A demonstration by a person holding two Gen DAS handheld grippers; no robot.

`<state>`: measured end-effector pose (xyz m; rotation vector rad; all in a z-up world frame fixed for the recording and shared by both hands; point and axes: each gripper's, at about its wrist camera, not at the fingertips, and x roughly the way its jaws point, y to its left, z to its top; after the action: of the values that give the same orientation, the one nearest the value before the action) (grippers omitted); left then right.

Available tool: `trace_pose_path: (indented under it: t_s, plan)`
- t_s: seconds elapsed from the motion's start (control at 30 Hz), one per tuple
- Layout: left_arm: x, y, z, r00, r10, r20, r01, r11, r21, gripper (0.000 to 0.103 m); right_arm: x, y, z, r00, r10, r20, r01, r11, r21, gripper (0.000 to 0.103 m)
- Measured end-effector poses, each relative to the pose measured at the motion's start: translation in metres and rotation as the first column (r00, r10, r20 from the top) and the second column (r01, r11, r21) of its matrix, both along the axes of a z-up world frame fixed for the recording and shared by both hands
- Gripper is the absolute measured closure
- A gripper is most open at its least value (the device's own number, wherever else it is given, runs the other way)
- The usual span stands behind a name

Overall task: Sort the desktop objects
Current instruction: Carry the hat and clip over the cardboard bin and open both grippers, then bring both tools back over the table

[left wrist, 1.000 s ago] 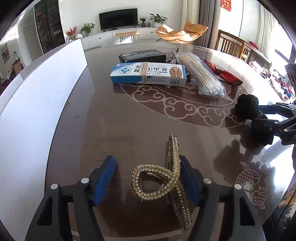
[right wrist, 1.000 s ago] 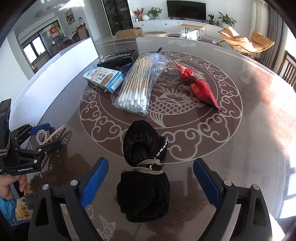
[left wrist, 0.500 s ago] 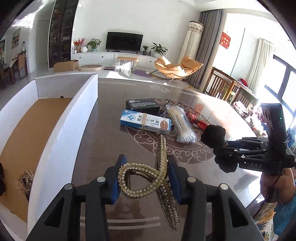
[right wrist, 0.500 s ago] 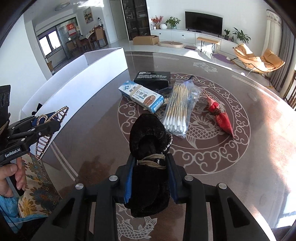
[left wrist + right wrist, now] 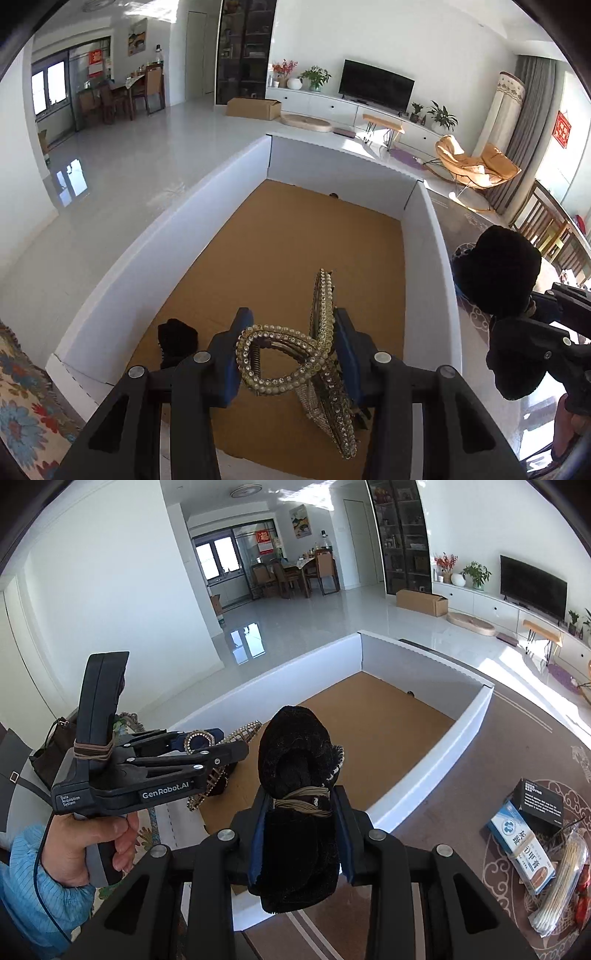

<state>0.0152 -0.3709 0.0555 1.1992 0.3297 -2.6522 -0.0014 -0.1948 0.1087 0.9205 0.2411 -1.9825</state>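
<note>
Pearl-and-rhinestone gold hair clip (image 5: 291, 354), looped at one end with a long comb-like bar crossing it, sits pinched between the blue pads of the left gripper (image 5: 286, 356), whose jaws are pressed against its two sides. It hangs in the air over the brown cardboard floor of a large white-walled open box (image 5: 428, 258). On that floor, near the box's close left corner, lies a small black fabric item (image 5: 177, 338), just beside the left gripper's pad as seen from the left wrist.

The right gripper (image 5: 299, 834) pinches a black fuzzy fabric bundle tied round the middle with a tan band (image 5: 295, 775); its jaws close on the bundle just below the band, and the upper lump of the bundle stands above the pads. Seen from the right wrist, the bundle is over the near white wall of the box, at its edge. In the left wrist view the same bundle (image 5: 498, 273) shows at the right, outside the box's right wall.

A person's hand (image 5: 96, 842) in a light blue sleeve grips the handle of the left gripper.

On the dark brown patterned surface (image 5: 461, 790) to the right of the box lie a black carton (image 5: 543, 805), a blue-and-white medicine carton (image 5: 521, 849) touching it, and a clear bag of cotton swabs (image 5: 561, 890).
</note>
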Motion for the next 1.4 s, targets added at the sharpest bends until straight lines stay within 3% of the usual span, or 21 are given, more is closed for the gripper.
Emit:
trace_pose_path:
  t_s: [0.23,0.27,0.3,0.37,0.4,0.5,0.6,0.73,0.87,0.9,0.93,1.0,1.1,1.23,1.3,1.4]
  plan:
    - [-0.009,-0.021,-0.035,0.995,0.027,0.091,-0.029,1.0,0.012,0.058,-0.01,-0.076,-0.035,0.999,0.014,-0.043,-0.009,0.993,0.119,0.068]
    - [-0.012,-0.021,-0.039,0.993,0.033,0.109,-0.034,0.999,0.011,0.058,-0.013,-0.08,-0.04,0.999,0.009,-0.04,-0.003,0.992,0.129,0.063]
    - [-0.014,-0.02,-0.042,0.992,0.041,0.121,-0.042,0.999,0.011,0.058,-0.016,-0.084,-0.044,0.999,0.005,-0.032,-0.001,0.99,0.141,0.05]
    - [-0.017,-0.021,-0.045,0.99,0.055,0.129,-0.058,0.998,0.015,0.045,-0.02,-0.086,-0.05,1.0,-0.006,-0.024,0.009,0.99,0.141,0.023]
    - [-0.016,-0.02,-0.044,0.991,0.062,0.123,-0.064,0.998,0.016,0.032,-0.02,-0.083,-0.049,0.999,-0.015,-0.028,0.019,0.993,0.12,0.021]
    - [-0.01,-0.016,-0.036,0.994,0.078,0.075,-0.078,0.997,-0.006,0.029,-0.017,-0.067,-0.042,0.999,-0.031,-0.025,0.032,0.998,0.049,0.02]
    - [-0.001,-0.003,-0.025,0.997,0.067,0.031,-0.066,0.998,-0.02,0.029,-0.01,-0.035,-0.031,0.995,-0.067,-0.067,0.066,0.997,-0.026,0.011]
    - [0.005,0.039,-0.003,0.999,-0.012,-0.038,0.011,0.999,-0.031,0.029,0.0,0.03,-0.032,0.972,-0.155,-0.174,0.145,0.987,-0.072,0.0]
    - [0.01,0.104,0.023,0.982,-0.162,-0.095,0.158,0.987,-0.04,0.024,0.009,0.106,-0.059,0.94,-0.259,-0.22,0.265,0.964,-0.004,0.0]
    - [0.012,0.124,0.027,0.974,-0.204,-0.103,0.2,0.979,-0.045,0.015,0.009,0.127,-0.068,0.932,-0.291,-0.219,0.302,0.953,0.021,0.0]
    - [0.012,0.145,0.03,0.963,-0.245,-0.11,0.241,0.969,-0.051,0.009,0.008,0.151,-0.079,0.92,-0.329,-0.215,0.346,0.937,0.049,0.0]
    - [0.011,0.185,0.031,0.939,-0.325,-0.111,0.321,0.946,-0.052,0.008,0.004,0.201,-0.098,0.887,-0.412,-0.208,0.44,0.891,0.111,0.0]
    - [-0.003,0.241,0.012,0.9,-0.432,-0.06,0.432,0.902,-0.024,0.007,-0.008,0.269,-0.122,0.823,-0.532,-0.2,0.566,0.797,0.211,0.0]
    - [-0.04,0.3,-0.048,0.87,-0.487,0.079,0.489,0.872,-0.017,0.007,-0.029,0.334,-0.143,0.75,-0.65,-0.119,0.654,0.703,0.279,0.0]
    - [-0.055,0.317,-0.078,0.868,-0.479,0.131,0.485,0.875,-0.008,0.007,-0.033,0.355,-0.149,0.724,-0.685,-0.083,0.676,0.68,0.283,0.0]
    - [-0.075,0.331,-0.107,0.879,-0.445,0.17,0.455,0.89,-0.023,0.007,-0.042,0.37,-0.154,0.715,-0.698,-0.048,0.684,0.683,0.254,0.0]
